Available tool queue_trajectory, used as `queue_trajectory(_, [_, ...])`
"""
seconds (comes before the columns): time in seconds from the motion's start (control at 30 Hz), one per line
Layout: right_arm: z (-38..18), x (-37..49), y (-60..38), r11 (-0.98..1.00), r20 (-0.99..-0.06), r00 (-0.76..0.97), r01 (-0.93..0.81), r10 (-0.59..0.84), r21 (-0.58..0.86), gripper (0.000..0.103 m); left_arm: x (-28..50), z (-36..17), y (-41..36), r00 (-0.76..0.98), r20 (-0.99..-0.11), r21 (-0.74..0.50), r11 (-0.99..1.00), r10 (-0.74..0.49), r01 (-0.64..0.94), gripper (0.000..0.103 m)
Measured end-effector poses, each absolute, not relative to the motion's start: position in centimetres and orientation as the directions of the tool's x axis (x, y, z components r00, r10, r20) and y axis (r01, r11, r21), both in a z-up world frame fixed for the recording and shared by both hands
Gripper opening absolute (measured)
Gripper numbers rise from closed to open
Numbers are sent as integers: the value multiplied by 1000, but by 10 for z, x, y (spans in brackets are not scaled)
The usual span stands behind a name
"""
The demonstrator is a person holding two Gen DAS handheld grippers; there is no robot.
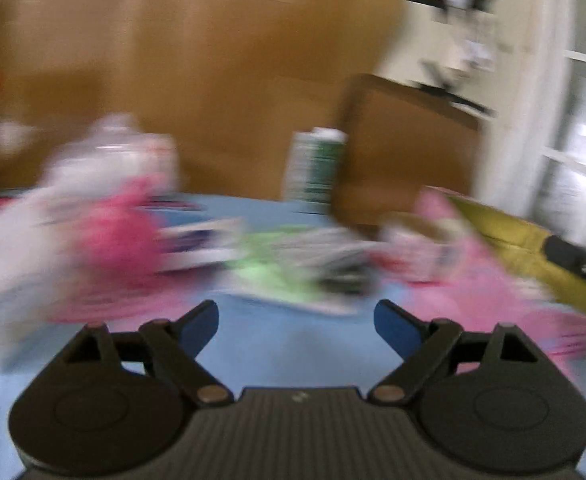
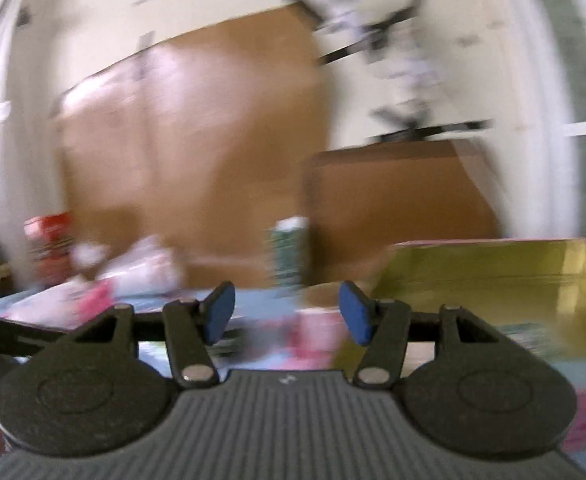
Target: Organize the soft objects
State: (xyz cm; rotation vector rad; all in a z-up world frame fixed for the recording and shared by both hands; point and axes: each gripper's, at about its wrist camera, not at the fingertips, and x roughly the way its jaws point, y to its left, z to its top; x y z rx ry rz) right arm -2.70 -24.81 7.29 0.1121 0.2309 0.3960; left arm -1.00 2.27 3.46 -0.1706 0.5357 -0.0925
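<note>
Both views are motion-blurred. My left gripper [image 1: 296,326] is open and empty above a light blue table [image 1: 285,344]. Beyond it lie soft things: a deep pink fluffy item [image 1: 113,232] at left, a green and white item [image 1: 289,264] in the middle, and a pale pink cloth [image 1: 473,292] at right. My right gripper [image 2: 287,312] is open and empty, held higher. A pink item [image 2: 317,336] shows between its fingers. A yellow-green box [image 2: 493,280] stands to its right; it also shows in the left wrist view [image 1: 525,248].
A green and white can [image 1: 317,164] stands at the back of the table, also in the right wrist view [image 2: 289,252]. Brown cardboard boxes [image 1: 405,152] stand behind. A red container [image 2: 49,244] and white bags [image 1: 109,152] are at the left.
</note>
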Motion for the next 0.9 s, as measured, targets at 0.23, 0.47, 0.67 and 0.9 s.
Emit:
queue_trajectory(0.23, [61,56,-161,868,-360,790,-461,496,182,90,-24,14,81,870,-486,-304,950,-87,-75,86])
queue_trajectory(0.47, [42,142,-157,868,-531,694,-313,486,386,77,-36,21,68,906,-413,-250,968,-95,-12,89])
queue_trajectory(0.67, [47,106,-161,849,-536,660,-368,525,378,25,-33,21,72,908,-404,-292,956,-109,-15,91])
queue_trajectory(0.9, [40,14,-166,762,-499,583,-563,641,321,45,-32,19,77,901,-416,-330,944,-123,-23,93])
